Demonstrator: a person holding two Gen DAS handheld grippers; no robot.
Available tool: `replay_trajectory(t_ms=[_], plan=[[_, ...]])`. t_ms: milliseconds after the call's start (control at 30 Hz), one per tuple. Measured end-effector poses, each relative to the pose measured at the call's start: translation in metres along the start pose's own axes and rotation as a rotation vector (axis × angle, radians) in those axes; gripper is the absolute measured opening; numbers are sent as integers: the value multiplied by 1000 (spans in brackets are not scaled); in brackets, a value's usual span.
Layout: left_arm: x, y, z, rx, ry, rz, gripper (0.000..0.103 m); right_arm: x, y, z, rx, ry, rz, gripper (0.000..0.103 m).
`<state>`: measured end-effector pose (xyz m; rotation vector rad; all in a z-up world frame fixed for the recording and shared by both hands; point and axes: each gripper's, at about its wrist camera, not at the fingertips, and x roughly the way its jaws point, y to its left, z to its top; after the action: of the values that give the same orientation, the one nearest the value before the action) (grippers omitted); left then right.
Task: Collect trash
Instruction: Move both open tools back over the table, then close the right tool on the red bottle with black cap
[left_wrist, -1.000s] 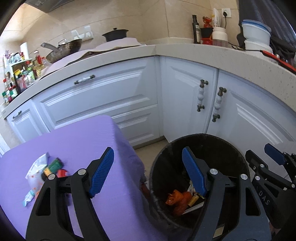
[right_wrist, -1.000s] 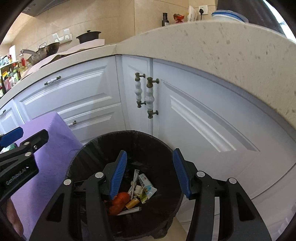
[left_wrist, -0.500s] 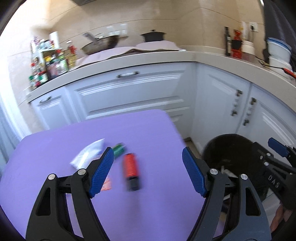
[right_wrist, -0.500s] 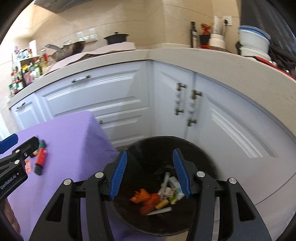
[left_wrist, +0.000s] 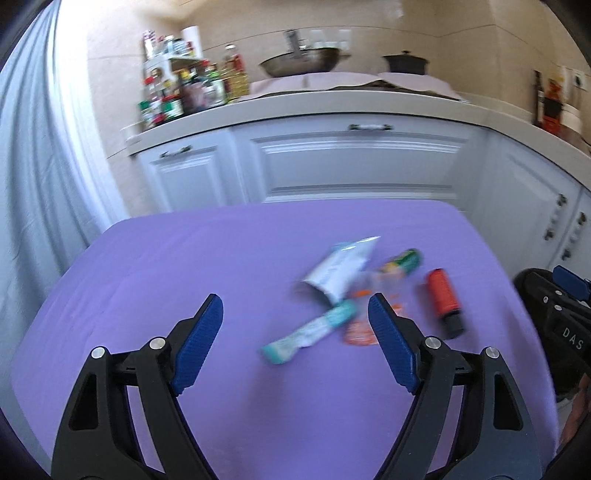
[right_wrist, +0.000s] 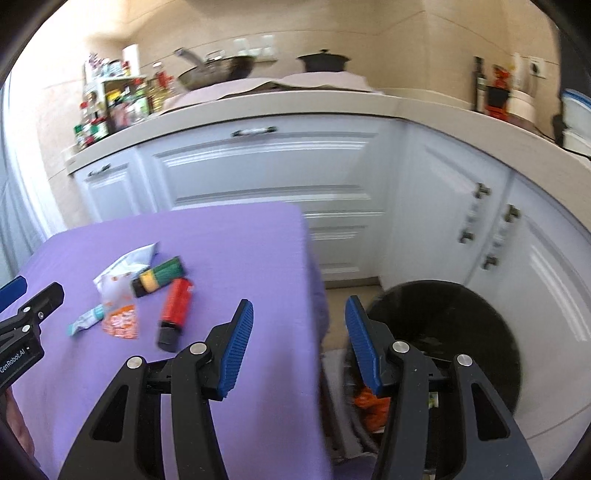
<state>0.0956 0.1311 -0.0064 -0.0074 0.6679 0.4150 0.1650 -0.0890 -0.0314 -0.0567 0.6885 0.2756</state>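
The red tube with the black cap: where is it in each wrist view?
Left wrist: red tube lies right of centre on the purple cloth, right of the pads.
Right wrist: red tube lies left of centre, left of the pads.
Shared landmark: green tube just beyond it.

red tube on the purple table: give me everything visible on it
The red tube is a cylinder with a ribbed-looking red body and a black cap at its near end. It lies flat on the purple tablecloth, at the right edge of the litter pile, just clear of the green tube. Neither gripper touches it. No label readable.
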Motion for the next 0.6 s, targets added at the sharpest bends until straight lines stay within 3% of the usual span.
replay_trajectory(t_ms=[333, 600], plan=[[16, 48, -12, -60, 49, 52, 79, 31, 61, 1, -106, 74, 78, 52], [24, 59, -18, -68, 71, 42, 80, 50, 76, -2, -126, 150, 75, 52]])
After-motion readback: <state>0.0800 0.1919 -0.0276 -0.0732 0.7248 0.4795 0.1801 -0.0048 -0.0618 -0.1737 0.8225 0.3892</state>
